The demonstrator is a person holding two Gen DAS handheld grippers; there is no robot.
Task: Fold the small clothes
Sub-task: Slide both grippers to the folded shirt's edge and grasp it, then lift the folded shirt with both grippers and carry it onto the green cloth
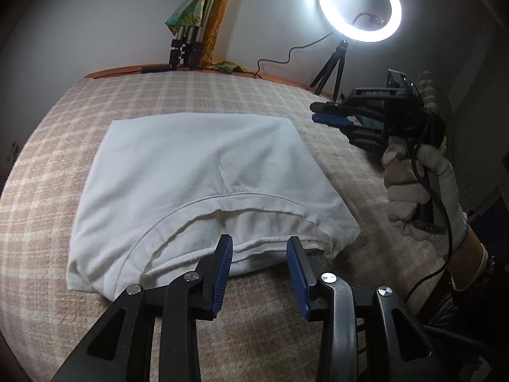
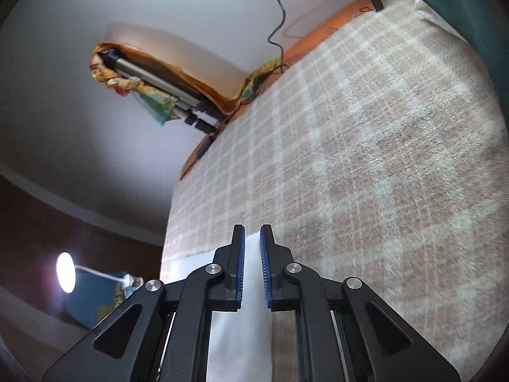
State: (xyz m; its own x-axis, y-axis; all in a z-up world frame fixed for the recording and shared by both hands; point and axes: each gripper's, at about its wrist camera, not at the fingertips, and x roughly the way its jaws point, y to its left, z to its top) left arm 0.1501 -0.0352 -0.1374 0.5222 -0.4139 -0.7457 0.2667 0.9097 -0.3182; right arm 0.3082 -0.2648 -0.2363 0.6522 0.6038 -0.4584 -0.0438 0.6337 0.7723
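Observation:
A white garment (image 1: 203, 175) lies folded flat on the checked blanket (image 1: 63, 165), with its curved neckline at the near edge. My left gripper (image 1: 261, 248) stands open at that near edge, and the neckline hem lies between its blue pads (image 1: 222, 273) without being pinched. My right gripper (image 1: 318, 113), held by a gloved hand (image 1: 413, 187), hovers just right of the garment's far right corner. In the right wrist view the right gripper (image 2: 253, 234) shows a narrow gap with nothing clamped. The white garment (image 2: 241, 343) lies beneath it.
A lit ring light (image 1: 359, 3) on a small tripod stands at the bed's far right, with a cable (image 1: 280, 57) trailing along the orange edge (image 2: 318, 35). Folded tripod legs wrapped in coloured cloth (image 1: 187, 31) lean in the far corner. A teal cloth (image 2: 461, 3) lies on the blanket (image 2: 366, 159).

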